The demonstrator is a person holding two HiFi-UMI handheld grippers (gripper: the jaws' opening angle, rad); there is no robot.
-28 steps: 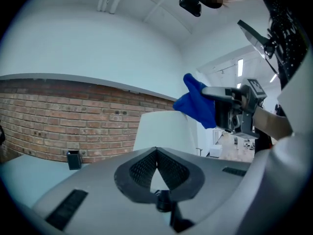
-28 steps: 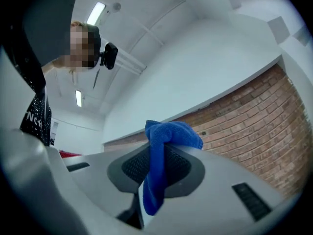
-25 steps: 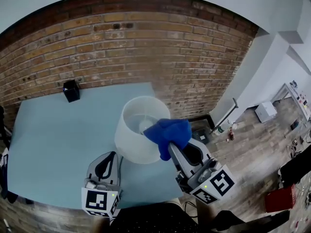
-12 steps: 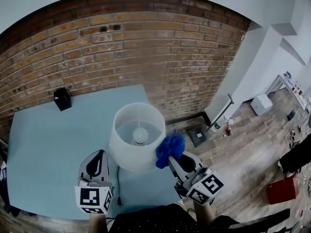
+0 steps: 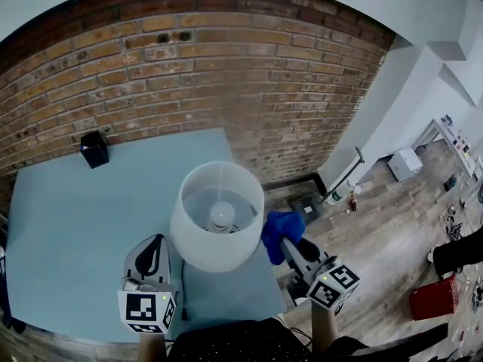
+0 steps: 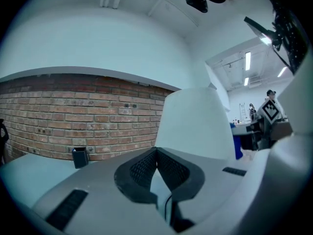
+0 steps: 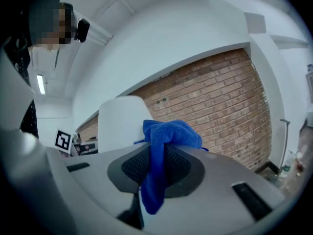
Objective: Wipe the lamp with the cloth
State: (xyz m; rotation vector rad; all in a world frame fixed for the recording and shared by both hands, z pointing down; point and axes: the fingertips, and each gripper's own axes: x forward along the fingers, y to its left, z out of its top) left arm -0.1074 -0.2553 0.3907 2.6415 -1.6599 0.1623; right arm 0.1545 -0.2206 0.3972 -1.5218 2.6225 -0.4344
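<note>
A white lamp [image 5: 217,216] with a round shade stands near the front right of the pale blue table [image 5: 68,217]; its bulb shows inside the shade. My right gripper [image 5: 282,237] is shut on a blue cloth [image 5: 280,232], which hangs just right of the shade's lower side. In the right gripper view the cloth [image 7: 164,151] is bunched between the jaws, with the shade [image 7: 121,124] behind it to the left. My left gripper [image 5: 154,247] is shut and holds nothing, just left of the shade [image 6: 198,124].
A small black box [image 5: 94,148] sits at the table's far left by the brick wall [image 5: 226,66]. The lamp's dark cord [image 5: 182,285] runs to the table's front edge. Wooden floor [image 5: 377,232] lies to the right, below the table's right edge.
The cloth came off the shade's rim and went down and right along the shade's right side. The left gripper has hardly moved.
</note>
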